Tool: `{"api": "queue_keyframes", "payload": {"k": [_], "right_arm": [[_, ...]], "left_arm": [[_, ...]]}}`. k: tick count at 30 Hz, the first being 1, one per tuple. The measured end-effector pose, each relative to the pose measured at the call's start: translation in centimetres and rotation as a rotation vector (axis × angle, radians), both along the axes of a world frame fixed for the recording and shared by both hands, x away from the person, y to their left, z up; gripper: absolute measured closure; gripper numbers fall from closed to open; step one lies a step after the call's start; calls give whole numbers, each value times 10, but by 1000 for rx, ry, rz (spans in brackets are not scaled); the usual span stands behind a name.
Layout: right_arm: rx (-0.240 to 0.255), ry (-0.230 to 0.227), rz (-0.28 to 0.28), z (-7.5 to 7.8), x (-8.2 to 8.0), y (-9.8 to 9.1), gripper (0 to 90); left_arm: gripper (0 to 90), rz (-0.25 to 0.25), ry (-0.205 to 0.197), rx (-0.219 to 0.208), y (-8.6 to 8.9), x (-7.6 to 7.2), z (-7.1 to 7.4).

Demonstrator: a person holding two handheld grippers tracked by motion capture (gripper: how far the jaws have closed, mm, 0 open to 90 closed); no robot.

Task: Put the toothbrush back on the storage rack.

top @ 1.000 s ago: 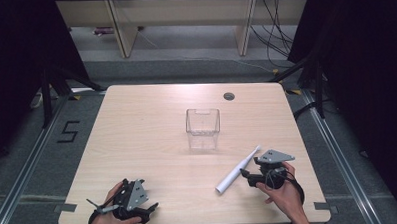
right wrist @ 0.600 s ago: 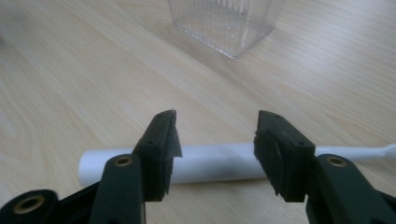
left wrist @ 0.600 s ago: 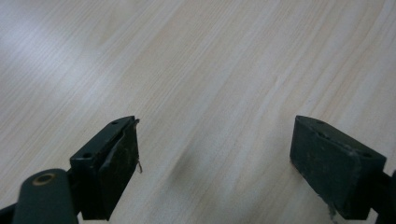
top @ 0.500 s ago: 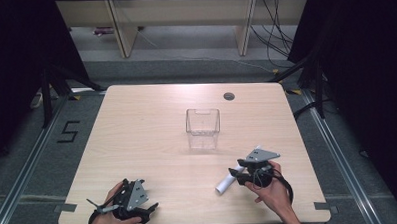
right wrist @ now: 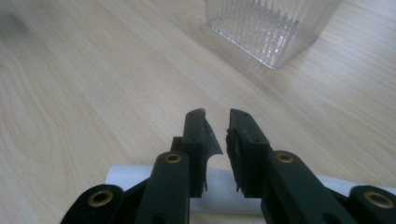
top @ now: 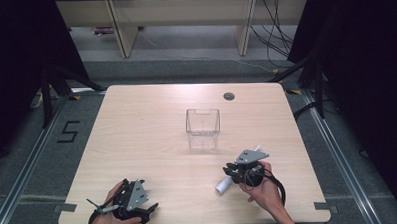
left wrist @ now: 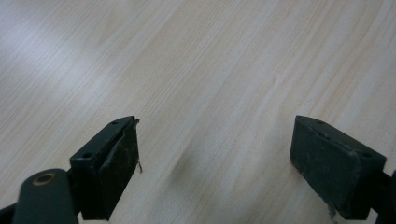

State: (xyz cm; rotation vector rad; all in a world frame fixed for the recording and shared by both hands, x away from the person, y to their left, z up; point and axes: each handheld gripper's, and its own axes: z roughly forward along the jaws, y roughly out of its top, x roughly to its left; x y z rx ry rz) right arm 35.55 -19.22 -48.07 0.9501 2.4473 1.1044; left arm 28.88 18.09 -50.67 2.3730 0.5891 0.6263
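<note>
A pale wooden counter [top: 152,143] is standing on a grey floor, with dark curtains at both sides and shelving behind. In the right gripper view the fingers [right wrist: 198,140] of the right gripper [top: 233,169] are standing close together with a narrow gap between them, having just been closing; the white tube [right wrist: 219,189] is lying crosswise under them near their base, and whether the pads are pressing on it cannot be told. In the high view the white tube [top: 222,185] is lying on the counter's near right part, one end sticking out toward the person and the other end beyond the grey plate. Farther out, a clear plastic box [top: 203,128] is standing upright near the counter's middle, apart from the tube. At the near left corner the left gripper [top: 150,211] is resting low over bare wood, its fingers [left wrist: 116,163] spread wide with nothing between them.
</note>
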Motion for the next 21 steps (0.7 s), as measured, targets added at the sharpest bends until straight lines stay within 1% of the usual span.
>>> {"api": "queue_keyframes", "payload": {"k": [1,2,3,4,5,6,7,8,9,11,12,13,14,15,16,17,18,19,20,21], "right_arm": [[-4,17,-8,0,-1,2,786],[-9,-2,14,-2,1,3,789],[-13,16,2,-2,-1,5,797],[-18,27,13,-2,0,6,801],[-23,13,28,-4,0,8,805],[-33,15,27,-5,0,10,809],[-37,27,28,-5,-1,11,810],[-38,14,36,-5,0,11,813],[-44,23,41,-5,-1,12,815],[-42,50,16,-5,-3,14,817],[-47,21,38,-6,-1,14,819],[-50,28,45,-6,-1,15,819],[-48,16,45,-8,-1,16,820],[-55,45,39,-7,-2,16,820],[-52,42,40,-9,-3,17,821],[-54,40,52,-10,-2,18,822],[-64,58,46,-9,-3,18,823],[-73,43,65,-9,-2,18,824],[-68,60,54,-11,-4,19,826],[-68,60,54,-11,-4,19,826]], "left_arm": [[150,5,-8,0,0,0,0],[150,4,-8,0,0,0,0],[150,5,-7,0,0,0,0],[150,6,-8,1,0,0,0],[150,6,-7,0,0,0,0],[150,6,-8,1,0,0,0],[150,4,-7,1,0,0,0],[150,1,-7,-7,0,0,-1],[150,2,-7,-5,0,0,-1],[150,3,-8,-5,0,0,-1],[150,3,-6,-1,0,0,0],[150,5,-7,0,0,0,0],[150,5,-7,0,0,0,-1],[150,6,-7,0,0,0,-1],[150,6,-7,0,0,0,0],[150,5,-8,0,0,0,0],[150,5,-8,-1,0,0,0],[150,6,-8,0,0,0,0],[150,6,-8,0,0,0,0],[150,5,-9,0,0,0,0]]}}
